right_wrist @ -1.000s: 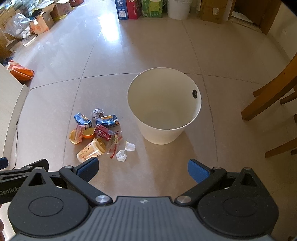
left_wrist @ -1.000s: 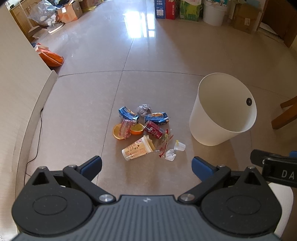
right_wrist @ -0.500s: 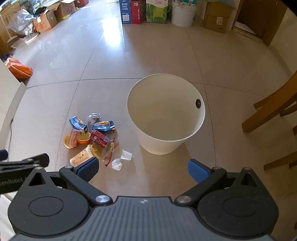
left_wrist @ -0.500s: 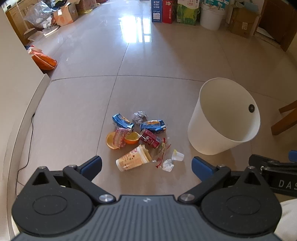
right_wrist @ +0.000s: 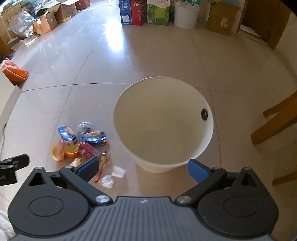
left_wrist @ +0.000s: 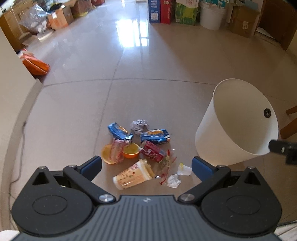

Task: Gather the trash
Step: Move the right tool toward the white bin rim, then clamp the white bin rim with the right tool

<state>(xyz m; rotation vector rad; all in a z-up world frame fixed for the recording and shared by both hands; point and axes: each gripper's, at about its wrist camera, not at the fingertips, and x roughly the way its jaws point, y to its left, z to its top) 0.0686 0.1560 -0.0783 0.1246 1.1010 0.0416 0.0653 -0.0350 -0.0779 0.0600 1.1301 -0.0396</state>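
Note:
A heap of trash lies on the tiled floor: a tipped paper cup (left_wrist: 132,175), a red can (left_wrist: 152,151), two blue wrappers (left_wrist: 119,131) (left_wrist: 155,136), an orange bowl (left_wrist: 130,150), a crumpled grey ball (left_wrist: 139,125) and white scraps (left_wrist: 173,181). To its right stands an empty white bin (left_wrist: 235,128) (right_wrist: 163,126). My left gripper (left_wrist: 146,166) hovers open above the cup, holding nothing. My right gripper (right_wrist: 143,169) is open above the bin's near rim, and its left finger hides part of the trash heap (right_wrist: 83,140).
Cardboard boxes (left_wrist: 159,11) and a white bucket (left_wrist: 211,15) line the far wall. An orange bag (left_wrist: 35,64) lies at the left by a pale wall with a cable (left_wrist: 20,148). Wooden chair legs (right_wrist: 274,122) stand right of the bin.
Both grippers have moved forward and lower; the trash heap and the bin appear larger and nearer. Both stay open.

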